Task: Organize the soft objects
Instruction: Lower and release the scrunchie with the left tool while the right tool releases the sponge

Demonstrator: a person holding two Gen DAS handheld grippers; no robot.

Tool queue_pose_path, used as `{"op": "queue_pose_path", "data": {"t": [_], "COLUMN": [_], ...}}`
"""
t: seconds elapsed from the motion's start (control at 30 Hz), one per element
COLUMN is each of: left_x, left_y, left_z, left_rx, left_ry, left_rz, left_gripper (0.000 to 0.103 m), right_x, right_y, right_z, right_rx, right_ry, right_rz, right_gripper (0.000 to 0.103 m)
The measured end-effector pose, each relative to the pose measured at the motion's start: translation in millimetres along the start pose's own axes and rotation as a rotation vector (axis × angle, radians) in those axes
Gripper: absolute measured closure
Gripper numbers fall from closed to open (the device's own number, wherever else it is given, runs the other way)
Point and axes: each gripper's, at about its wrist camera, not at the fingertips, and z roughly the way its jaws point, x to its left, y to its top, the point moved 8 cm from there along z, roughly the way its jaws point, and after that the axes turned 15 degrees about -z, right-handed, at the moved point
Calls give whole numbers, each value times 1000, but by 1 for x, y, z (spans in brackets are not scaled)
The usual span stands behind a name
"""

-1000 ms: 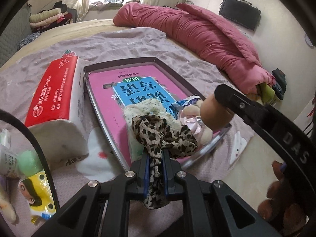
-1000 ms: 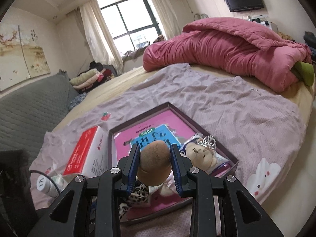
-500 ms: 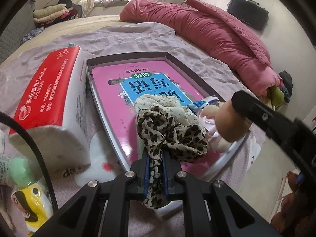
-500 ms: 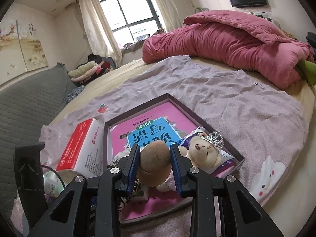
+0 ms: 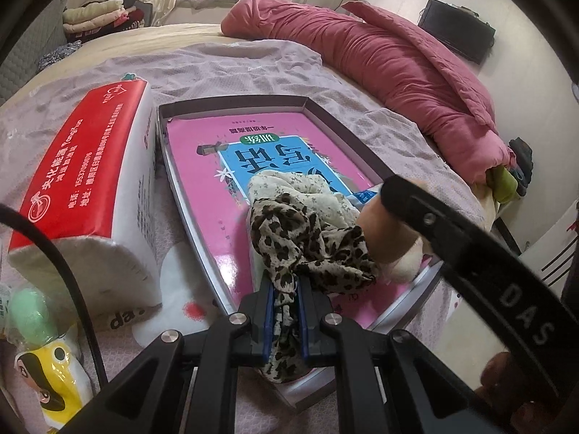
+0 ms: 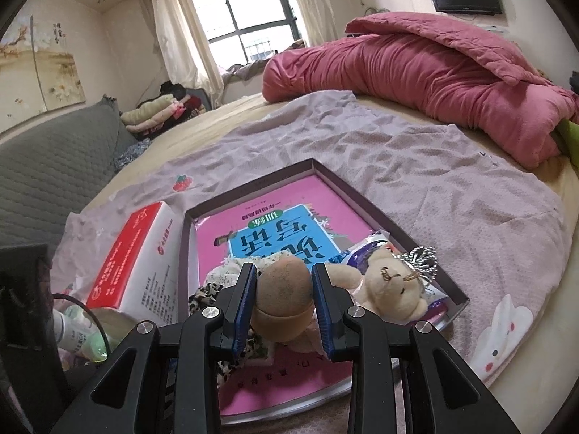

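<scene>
left gripper [image 5: 285,291]: my jaws are pinched tight on the leopard scarf [image 5: 307,242], a strip of it hanging down between the pads

leopard scarf: bunched up right ahead of my left fingertips, lying in the tray [image 5: 231,103] on top of the pink book [image 5: 210,166]

right gripper [image 6: 284,285]: clamped on the brown plush toy [image 6: 284,298], pads pressing both sides of its round head

brown plush toy: sitting low over the near end of the tray, just ahead of my right fingers

teddy bear [image 6: 389,289]: just right of my right gripper, inside the tray, resting on a packet

tissue pack [image 5: 83,177]: left of both tools, right against the tray wall

pink quilt [image 6: 434,72]: well beyond the tray, far right
</scene>
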Motion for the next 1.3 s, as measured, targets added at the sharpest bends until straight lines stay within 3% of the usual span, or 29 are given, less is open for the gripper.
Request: {"op": "queue_pose_path", "data": {"t": [0.57,0.8,0.9,1.03,1.3], "left_x": [4,5,5,7,9], "left_y": [-5,-5,-5,-5,-8], "left_z": [-2,-3,-3,-4,-10], "left_rx": [3,5,6,16,19], "left_ry": [-8,-11,-13,-35,-67], "left_rz": [-8,-14,-16,-43,-63], "left_gripper": [92,92,91,90,84], "right_x": [1,-1,-2,-5,-22], "right_y": [-6,-7,-7,-5,-4], "right_z": [18,20,19,12,-2], "right_rx": [63,69,64,34,-23], "right_ry": [-2,4,4,1,-16], "right_rz": [7,21,26,39,116], "right_gripper": [68,62,61,49,45]}}
